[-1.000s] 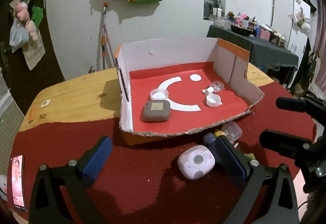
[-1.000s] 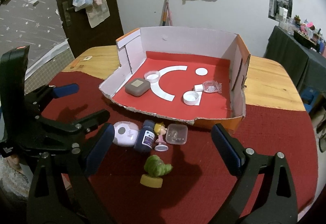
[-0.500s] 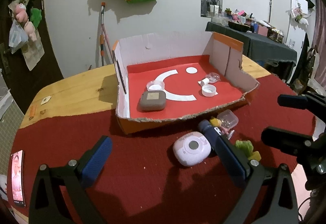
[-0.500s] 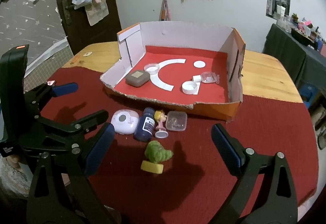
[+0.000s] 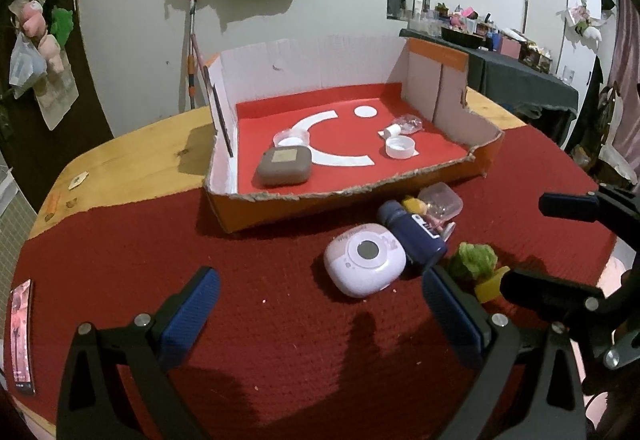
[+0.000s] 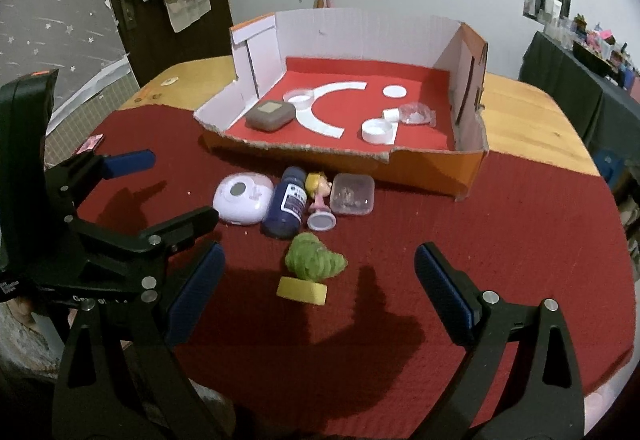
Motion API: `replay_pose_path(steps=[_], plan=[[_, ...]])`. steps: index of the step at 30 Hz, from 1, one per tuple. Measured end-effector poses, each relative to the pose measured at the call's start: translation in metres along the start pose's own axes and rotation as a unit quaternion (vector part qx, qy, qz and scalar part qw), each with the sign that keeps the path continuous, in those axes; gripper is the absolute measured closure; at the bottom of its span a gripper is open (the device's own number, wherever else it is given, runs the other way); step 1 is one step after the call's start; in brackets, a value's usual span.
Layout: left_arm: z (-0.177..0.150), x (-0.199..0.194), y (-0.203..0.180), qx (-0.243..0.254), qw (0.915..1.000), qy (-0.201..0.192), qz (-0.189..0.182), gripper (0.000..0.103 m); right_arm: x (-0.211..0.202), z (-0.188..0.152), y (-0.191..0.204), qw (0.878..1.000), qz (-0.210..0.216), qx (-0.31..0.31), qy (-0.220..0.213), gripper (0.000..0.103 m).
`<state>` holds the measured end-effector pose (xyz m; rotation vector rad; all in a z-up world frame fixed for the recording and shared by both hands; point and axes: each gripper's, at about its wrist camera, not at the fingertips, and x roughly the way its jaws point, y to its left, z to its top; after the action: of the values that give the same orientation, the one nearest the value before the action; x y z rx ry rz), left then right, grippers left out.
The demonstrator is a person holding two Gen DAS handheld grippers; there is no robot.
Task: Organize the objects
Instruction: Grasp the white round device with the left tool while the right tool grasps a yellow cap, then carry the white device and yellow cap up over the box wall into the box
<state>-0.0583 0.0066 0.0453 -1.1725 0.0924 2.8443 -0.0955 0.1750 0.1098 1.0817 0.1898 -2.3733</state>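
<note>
- The cardboard box (image 6: 424,156) sits at 12 o'clock on the red cloth (image 6: 500,240), with a grey case (image 6: 269,115) and white lids already on its red floor; the loose things lie in a row just in front of its torn front wall, so I judge the step in hand to be picking one of them up for the box.
- The lilac round case (image 6: 241,198), dark blue bottle (image 6: 286,202), small doll (image 6: 319,200) and clear tub (image 6: 353,194) touch or nearly touch; the green figure on a yellow base (image 6: 310,272) stands apart at 6 o'clock of them, the easiest first pick.
- To do it well, straddle the green figure squarely, close on its body rather than the base, and lift clear of the wall.
- The right gripper (image 6: 318,294) is spread wide, holding nothing, the figure just ahead between its pads.
- The left gripper (image 5: 320,314) is also wide and empty, the lilac case at its 1 o'clock.
</note>
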Motion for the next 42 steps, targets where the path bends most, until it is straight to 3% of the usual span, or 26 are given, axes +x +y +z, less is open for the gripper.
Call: replay_pose_path(steps=[6,13,18,24,28,34,38,42], plan=[[-0.003,0.006,0.003,-0.006,0.9999,0.006,-0.005,0.0,0.008,-0.006,0.001,1.0,-0.002,-0.003,0.011,0.009],[-0.003,0.012,0.004,-0.006,0.9998,0.011,-0.013,0.0,0.016,-0.015,0.001,1.0,0.003,0.006,0.028,0.044],[-0.001,0.019,0.002,-0.002,0.9998,0.014,-0.016,0.0,0.02,-0.023,0.003,0.999,0.009,0.007,0.039,0.052],[0.003,0.031,-0.001,0.007,0.9996,0.021,-0.02,0.001,0.025,-0.026,0.004,0.999,0.014,0.009,0.043,0.055],[0.003,0.039,-0.004,0.015,0.9994,0.027,-0.018,0.003,0.027,-0.024,0.005,0.999,0.012,0.006,0.044,0.065],[0.006,0.047,-0.011,0.032,0.9984,0.037,-0.027,0.017,0.028,-0.024,0.004,0.999,0.005,0.002,0.043,0.073],[0.006,0.05,-0.017,0.041,0.9968,0.05,-0.047,0.046,0.027,-0.024,0.003,0.999,0.003,-0.002,0.044,0.073],[0.003,0.047,-0.018,0.043,0.997,0.047,-0.044,0.046,0.024,-0.024,0.001,0.999,0.004,0.003,0.04,0.073]])
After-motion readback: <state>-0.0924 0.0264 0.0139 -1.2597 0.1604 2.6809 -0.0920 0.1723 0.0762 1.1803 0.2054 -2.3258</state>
